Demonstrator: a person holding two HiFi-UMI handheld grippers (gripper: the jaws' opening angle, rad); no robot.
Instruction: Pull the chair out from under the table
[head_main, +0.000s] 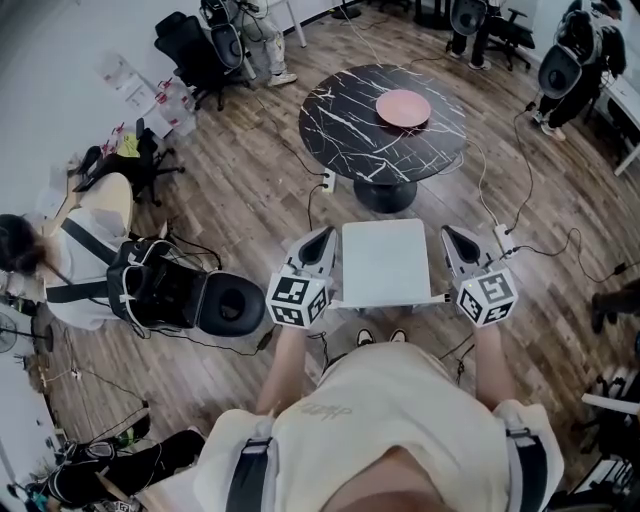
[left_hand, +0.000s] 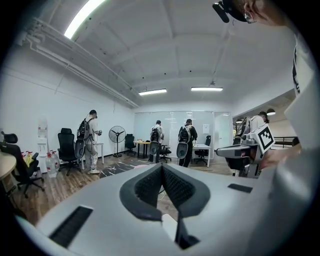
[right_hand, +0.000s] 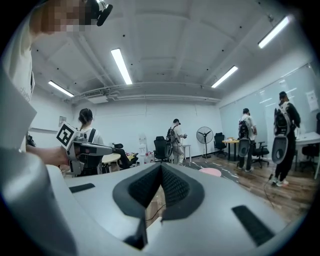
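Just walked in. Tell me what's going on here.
A person stands behind a white chair, with the left gripper at its left side and the right gripper at its right. Both grippers' jaws are shut, and a white edge, seemingly the chair's back, sits pinched low between each pair. The chair stands on the wood floor, clear of the round black marble table, which carries a pink plate.
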